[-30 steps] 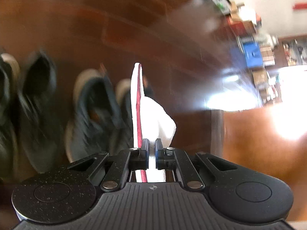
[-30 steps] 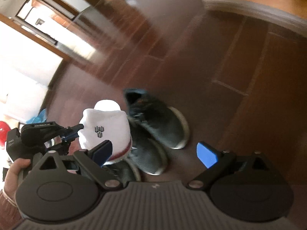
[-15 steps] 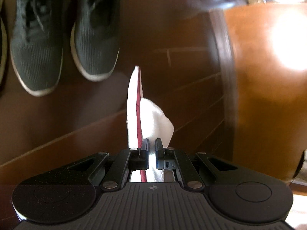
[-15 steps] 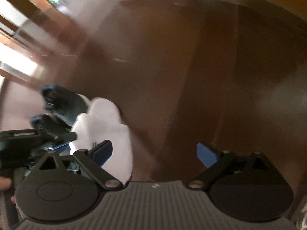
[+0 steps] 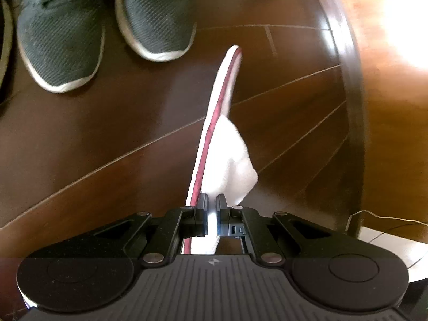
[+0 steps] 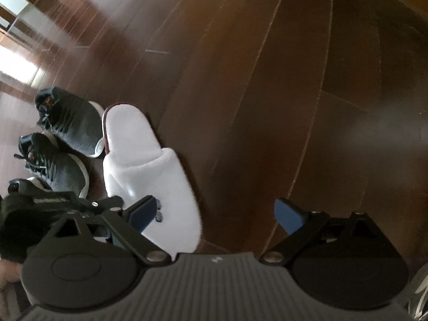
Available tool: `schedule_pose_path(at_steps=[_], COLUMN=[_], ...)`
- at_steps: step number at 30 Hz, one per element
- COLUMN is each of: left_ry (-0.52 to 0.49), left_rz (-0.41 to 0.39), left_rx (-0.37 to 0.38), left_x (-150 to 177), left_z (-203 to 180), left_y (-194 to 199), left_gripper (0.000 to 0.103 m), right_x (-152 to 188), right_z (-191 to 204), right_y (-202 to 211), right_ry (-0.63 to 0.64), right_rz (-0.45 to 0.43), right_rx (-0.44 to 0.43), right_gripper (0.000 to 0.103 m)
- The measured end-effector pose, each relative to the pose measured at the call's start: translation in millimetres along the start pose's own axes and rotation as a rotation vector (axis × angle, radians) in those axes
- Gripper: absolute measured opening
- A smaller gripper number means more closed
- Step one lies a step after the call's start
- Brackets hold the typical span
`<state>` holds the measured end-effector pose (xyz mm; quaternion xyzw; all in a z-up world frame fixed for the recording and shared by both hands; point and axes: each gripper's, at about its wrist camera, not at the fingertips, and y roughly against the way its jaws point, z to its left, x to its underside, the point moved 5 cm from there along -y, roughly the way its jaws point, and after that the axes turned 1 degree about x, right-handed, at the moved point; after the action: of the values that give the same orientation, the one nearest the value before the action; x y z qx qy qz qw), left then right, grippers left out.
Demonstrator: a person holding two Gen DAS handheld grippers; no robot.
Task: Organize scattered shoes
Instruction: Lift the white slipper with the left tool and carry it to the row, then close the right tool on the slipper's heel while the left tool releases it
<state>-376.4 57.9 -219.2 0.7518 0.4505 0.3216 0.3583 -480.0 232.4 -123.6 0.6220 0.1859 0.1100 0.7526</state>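
Note:
My left gripper (image 5: 211, 208) is shut on the edge of a white slipper (image 5: 227, 157) with dark red trim, which points away from me over the dark wooden floor. The right wrist view shows the same slipper (image 6: 145, 165) low beside a pair of dark grey sneakers (image 6: 69, 123), with the left gripper's black body (image 6: 53, 203) at its toe end. Whether the slipper touches the floor I cannot tell. The sneakers' toes (image 5: 157, 18) lie at the top left of the left wrist view. My right gripper (image 6: 214, 211) is open, with bare floor between its blue pads.
A dark curved floor trim (image 5: 350, 85) borders a lighter orange floor area (image 5: 396, 67) on the right. A thin cable (image 5: 385, 219) runs over a pale patch at the lower right. Part of a grey shoe (image 6: 420, 291) shows at the right wrist view's edge.
The left gripper has carried the slipper down and to the right of the dark sneakers, close to the floor. The right gripper swung round over bare floor and stays open.

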Motion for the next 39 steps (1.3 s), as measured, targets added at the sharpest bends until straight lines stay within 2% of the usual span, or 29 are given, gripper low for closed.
schedule_pose_path(at_steps=[14, 18, 20, 22, 26, 27, 34, 39], left_ry=[0.011, 0.028, 0.030, 0.028, 0.035, 0.044, 0.125, 0.165], left_rz=[0.020, 0.007, -0.001, -0.011, -0.049, -0.058, -0.109, -0.142], left_rx=[-0.129, -0.153, -0.173, -0.199, -0.244, -0.248, -0.258, -0.299], left_x=[9.6, 10.4, 10.5, 10.5, 10.2, 10.1, 14.2, 24.6], left_z=[45.1, 53.5, 56.5, 59.4, 67.0, 69.6, 86.2, 101.2], left_y=[-23.0, -21.1, -19.0, -16.7, -4.3, -0.9, 26.5, 50.9], left_gripper=[0.013, 0.030, 0.043, 0.064, 0.078, 0.081, 0.082, 0.083], right_x=[6.1, 5.0, 4.6, 4.4, 4.4, 4.5, 11.2, 20.3], right_z=[7.9, 13.3, 15.7, 19.8, 32.8, 36.7, 63.5, 79.1], right_y=[-28.0, -33.2, -35.0, -38.2, -50.4, -54.1, -80.1, -86.1], right_ry=[0.079, 0.101, 0.115, 0.131, 0.218, 0.242, 0.468, 0.571], right_rz=[0.034, 0.037, 0.037, 0.037, 0.038, 0.039, 0.063, 0.064], right_rx=[0.025, 0.022, 0.020, 0.018, 0.011, 0.009, -0.029, -0.053], right_gripper=[0.097, 0.097, 0.097, 0.097, 0.096, 0.096, 0.088, 0.087])
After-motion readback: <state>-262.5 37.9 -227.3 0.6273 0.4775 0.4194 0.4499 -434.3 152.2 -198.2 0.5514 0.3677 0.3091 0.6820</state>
